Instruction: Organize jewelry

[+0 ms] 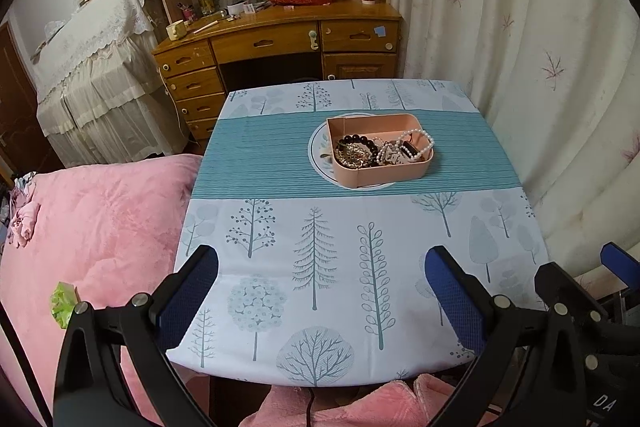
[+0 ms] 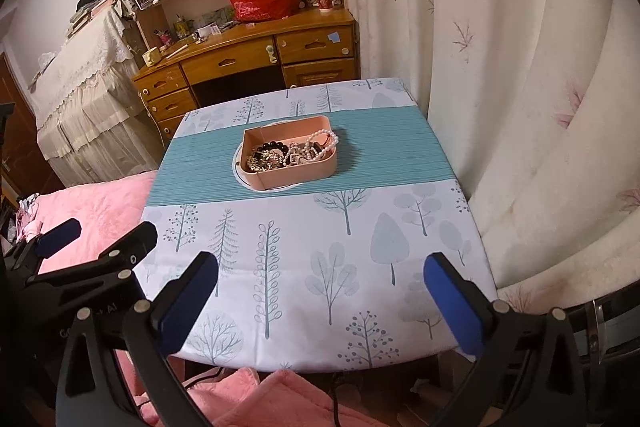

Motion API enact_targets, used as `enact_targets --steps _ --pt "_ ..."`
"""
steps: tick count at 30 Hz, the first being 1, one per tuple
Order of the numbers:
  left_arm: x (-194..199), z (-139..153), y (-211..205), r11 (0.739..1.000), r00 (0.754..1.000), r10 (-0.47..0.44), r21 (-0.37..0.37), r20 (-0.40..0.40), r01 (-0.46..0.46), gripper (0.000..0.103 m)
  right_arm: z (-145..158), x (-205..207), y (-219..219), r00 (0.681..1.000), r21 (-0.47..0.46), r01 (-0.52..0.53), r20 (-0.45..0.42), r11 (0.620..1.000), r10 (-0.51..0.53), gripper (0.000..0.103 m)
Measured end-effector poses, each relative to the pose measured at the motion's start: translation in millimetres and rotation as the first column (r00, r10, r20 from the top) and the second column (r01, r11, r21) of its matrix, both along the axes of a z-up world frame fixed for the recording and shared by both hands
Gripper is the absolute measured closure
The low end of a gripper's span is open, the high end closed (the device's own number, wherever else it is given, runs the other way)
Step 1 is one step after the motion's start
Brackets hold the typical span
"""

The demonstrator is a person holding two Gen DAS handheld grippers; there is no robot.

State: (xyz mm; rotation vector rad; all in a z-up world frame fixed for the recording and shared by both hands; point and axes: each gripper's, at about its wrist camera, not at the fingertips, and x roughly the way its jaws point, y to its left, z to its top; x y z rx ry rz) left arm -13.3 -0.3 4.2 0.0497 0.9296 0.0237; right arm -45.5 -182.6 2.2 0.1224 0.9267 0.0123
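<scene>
Box (image 1: 380,163): on plate (image 1: 318,151), jewelry (image 1: 360,151) piled inside.
Left gripper (image 1: 322,287): spread wide, empty.
Right gripper (image 2: 320,291): spread wide, empty.

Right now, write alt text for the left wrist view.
A pink box of tangled jewelry sits on a white plate on a tree-print tablecloth. The left gripper hangs open and empty over the near edge.

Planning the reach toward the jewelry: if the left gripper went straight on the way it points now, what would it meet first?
Probably the bare tree-print tablecloth, short of the pink box of jewelry. The left gripper is open and empty, angled down at the near cloth; exact depth is unclear.
</scene>
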Motion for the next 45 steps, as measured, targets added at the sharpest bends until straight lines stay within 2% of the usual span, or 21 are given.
enact_targets --steps 17,45 --pt "8.1 -5.7 1.4 1.0 1.0 0.007 -0.003 -0.015 -0.007 0.001 -6.9 15.2 -2.9 0.999 0.001 -0.005 -0.036 1.0 0.005 0.0" --pt "-0.3 -6.4 -4.8 1.0 1.0 0.024 0.008 -0.01 -0.024 0.001 -11.2 13.6 -9.2 0.999 0.017 -0.007 -0.053 1.0 0.008 0.0"
